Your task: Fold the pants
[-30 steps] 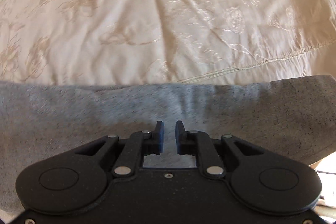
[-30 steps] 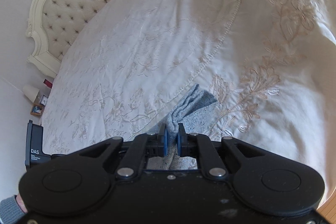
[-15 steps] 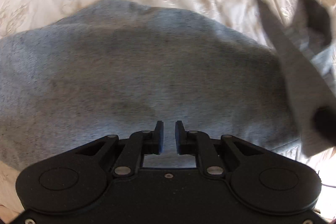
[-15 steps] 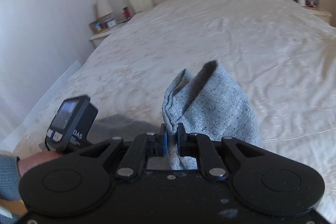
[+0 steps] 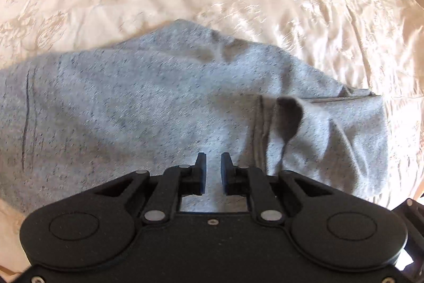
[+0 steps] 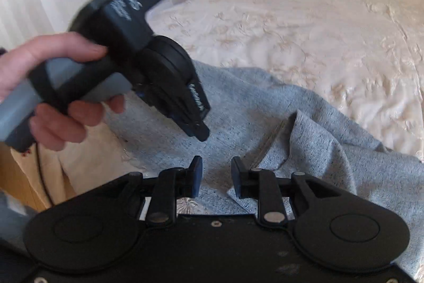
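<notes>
Grey pants on cream bedspread, both grippers above them, nothing gripped.
Left wrist view: left gripper (image 5: 211, 161) aimed steeply down, jaws slightly apart, empty – pants (image 5: 164, 108) lie lengthwise left-right across the bedspread (image 5: 304, 4). Right wrist view: right gripper (image 6: 216, 166) tilted down, jaws opening, cloth below not pinched – left hand (image 6: 50, 86) grips the other tool's handle.

My pants (image 5: 148, 108) are heather-grey sweat fabric flecked with darker threads, lying doubled over on the cream embroidered bedspread (image 5: 318, 4). They run across the bed as a broad, mostly flat band with soft wrinkles. At one end the cloth is rumpled: a loose flap (image 6: 304, 147) stands up in a peak with a stitched seam along its edge, and a shadowed opening (image 5: 287, 118) gapes there.
</notes>
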The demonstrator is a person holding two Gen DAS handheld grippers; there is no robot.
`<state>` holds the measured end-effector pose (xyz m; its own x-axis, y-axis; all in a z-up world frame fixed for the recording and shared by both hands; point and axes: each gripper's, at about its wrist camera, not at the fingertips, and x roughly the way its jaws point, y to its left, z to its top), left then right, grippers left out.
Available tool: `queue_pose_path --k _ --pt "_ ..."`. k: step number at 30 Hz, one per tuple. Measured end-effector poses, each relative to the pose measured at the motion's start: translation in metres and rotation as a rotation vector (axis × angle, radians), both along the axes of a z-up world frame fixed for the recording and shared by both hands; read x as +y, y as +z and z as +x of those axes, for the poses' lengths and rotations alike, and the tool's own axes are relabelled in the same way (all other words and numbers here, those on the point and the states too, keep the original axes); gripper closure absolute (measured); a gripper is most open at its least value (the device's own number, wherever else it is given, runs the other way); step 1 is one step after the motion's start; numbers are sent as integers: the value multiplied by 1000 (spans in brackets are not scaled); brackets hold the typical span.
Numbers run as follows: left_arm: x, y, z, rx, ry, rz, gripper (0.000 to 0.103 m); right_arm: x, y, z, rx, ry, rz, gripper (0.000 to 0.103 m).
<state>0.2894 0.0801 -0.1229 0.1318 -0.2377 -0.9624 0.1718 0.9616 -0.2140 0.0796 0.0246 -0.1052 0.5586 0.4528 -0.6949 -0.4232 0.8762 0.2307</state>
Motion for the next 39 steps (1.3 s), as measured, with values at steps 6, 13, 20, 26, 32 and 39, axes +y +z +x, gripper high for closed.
queue_pose_path --k 6,13,20,26,32,39 --pt "-56 5 8 -19 -96 -8 84 -81 -8 6 98 -349 40 75" --pt "-62 -44 -4 134 -50 103 87 -126 -42 13 249 -469 42 73" --pt "-35 -54 -47 228 -165 70 87 -103 -69 10 379 -89 -13 73" --pt "2 -47 -53 249 -18 11 87 -104 -36 14 238 -90 54 73" --pt "27 -43 -67 222 61 -11 87 -71 -22 68 174 -44 62 73" --pt "40 -31 -72 150 23 -27 87 -49 -28 131 209 -96 42 73"
